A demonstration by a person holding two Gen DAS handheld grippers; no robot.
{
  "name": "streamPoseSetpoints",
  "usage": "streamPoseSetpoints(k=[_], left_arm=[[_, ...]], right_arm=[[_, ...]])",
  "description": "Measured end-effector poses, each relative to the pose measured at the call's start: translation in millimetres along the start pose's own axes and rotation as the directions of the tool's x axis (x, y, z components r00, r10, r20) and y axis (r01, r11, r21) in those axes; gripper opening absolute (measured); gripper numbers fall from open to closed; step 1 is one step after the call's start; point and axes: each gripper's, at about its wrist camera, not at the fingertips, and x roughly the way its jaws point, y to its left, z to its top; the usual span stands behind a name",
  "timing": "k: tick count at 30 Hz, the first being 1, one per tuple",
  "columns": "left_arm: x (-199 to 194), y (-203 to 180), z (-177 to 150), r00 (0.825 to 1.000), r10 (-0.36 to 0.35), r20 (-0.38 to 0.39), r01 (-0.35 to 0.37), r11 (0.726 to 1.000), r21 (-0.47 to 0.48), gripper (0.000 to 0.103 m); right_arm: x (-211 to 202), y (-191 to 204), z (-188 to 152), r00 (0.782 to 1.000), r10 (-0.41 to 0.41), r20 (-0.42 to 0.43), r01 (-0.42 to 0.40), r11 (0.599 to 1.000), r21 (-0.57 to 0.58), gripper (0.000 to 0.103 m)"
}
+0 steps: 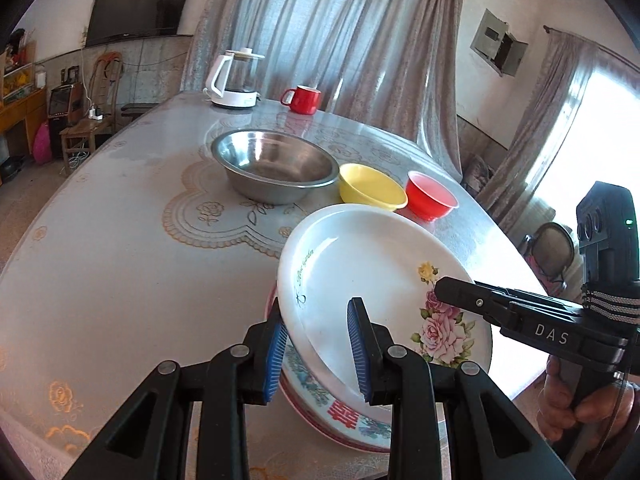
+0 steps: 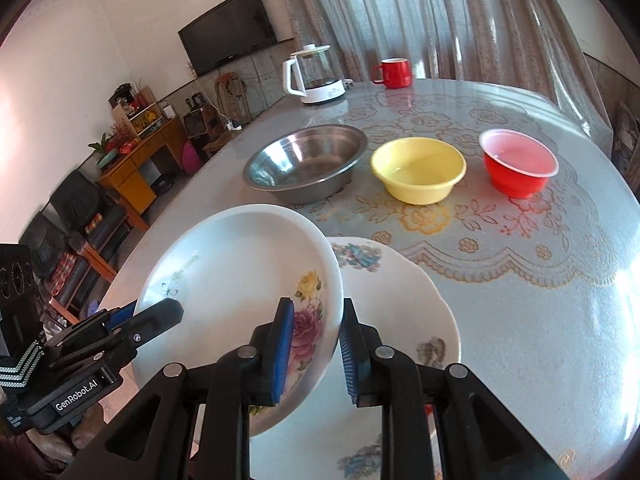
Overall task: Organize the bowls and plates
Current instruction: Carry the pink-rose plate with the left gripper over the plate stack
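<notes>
A white deep plate with pink and yellow flowers (image 1: 372,276) (image 2: 240,272) hangs tilted above the table, held on two sides. My left gripper (image 1: 318,352) is shut on its rim, blue pads on either face. My right gripper (image 2: 316,350) is shut on the opposite rim, over the pink flower. Each gripper also shows at the edge of the other's view. Right below lies a scalloped plate with blue and red decoration (image 1: 332,412) (image 2: 400,304), partly hidden by the lifted plate. Farther back stand a steel bowl (image 1: 276,168) (image 2: 304,164), a yellow bowl (image 1: 372,186) (image 2: 418,170) and a red bowl (image 1: 430,196) (image 2: 518,168) in a row.
A white kettle (image 1: 236,80) (image 2: 316,76) and a red mug (image 1: 302,99) (image 2: 394,72) stand at the far edge of the round table with its lace-pattern cloth (image 1: 120,240) (image 2: 540,320). Chairs and a wooden cabinet stand beyond the table's left side.
</notes>
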Motion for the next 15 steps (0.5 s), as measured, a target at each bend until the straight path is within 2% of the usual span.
streamPoseSetpoints(k=[8,15], left_arm=[[25,-21,-12,0.997,0.008,-0.075,-0.003,0.998,0.066,0.03],[34,-22,-17,0.995,0.026,-0.099,-0.017,0.996,0.085,0.033]], right_arm=[[9,-28,-19,0.997,-0.059,-0.05,0.062,0.997,0.054,0.022],[12,-31,-25,0.993,-0.105,-0.059,0.107,0.994,0.02,0.024]])
